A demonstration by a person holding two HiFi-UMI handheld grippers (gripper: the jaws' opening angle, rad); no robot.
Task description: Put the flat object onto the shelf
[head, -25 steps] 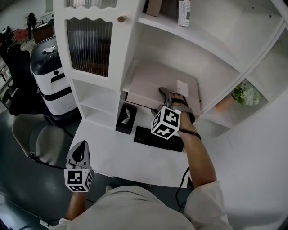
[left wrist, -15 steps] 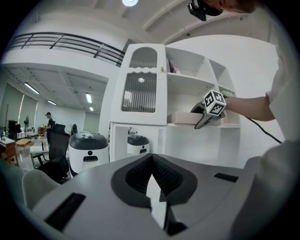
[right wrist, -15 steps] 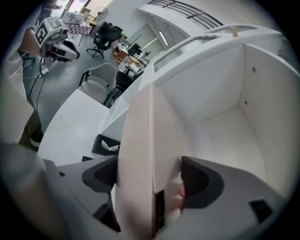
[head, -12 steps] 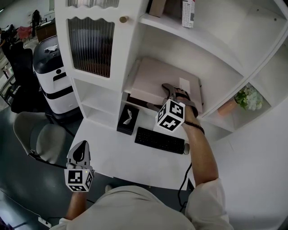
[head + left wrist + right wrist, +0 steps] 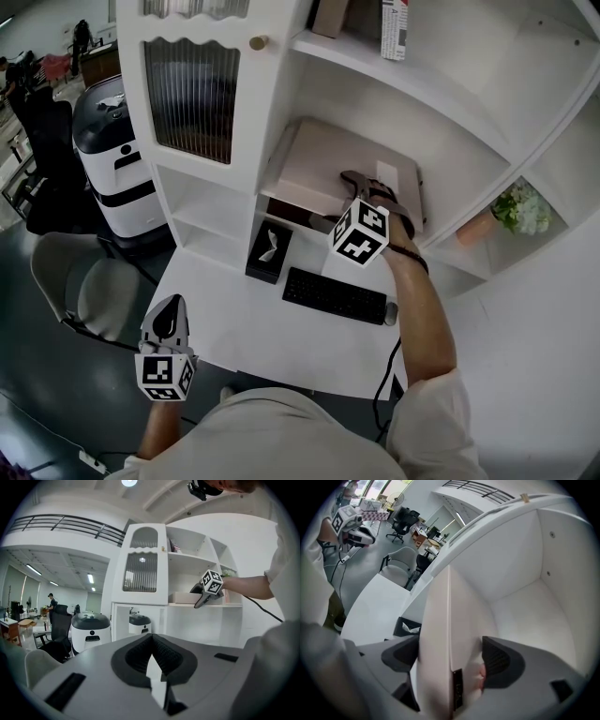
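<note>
At the left, low beside the desk [image 5: 234,323], the left hand-held gripper [image 5: 168,319] hangs idle. Its own view shows its jaws pressed together with nothing between them [image 5: 152,667], so it takes no part in the work at this moment.

Further right on the desk stand a dark tissue box [image 5: 266,251] and a black keyboard [image 5: 335,295], both well below the action.

Above them, the flat object [image 5: 319,159], a thin pale slab that looks like a closed laptop, lies for most of its length inside the open middle compartment of the white cabinet. The right hand-held gripper [image 5: 335,201] is clamped on its near edge, one jaw above and one below. The right gripper view confirms this: the slab [image 5: 438,634] fills the gap between both jaws, and the bare white shelf [image 5: 520,611] stretches ahead of it.

I judge the task nearly finished: the object is already carried up and into the compartment. Whether it rests fully on the shelf board I cannot tell. What remains, it seems, is to settle it down, open the jaws and draw the right arm back.
</note>
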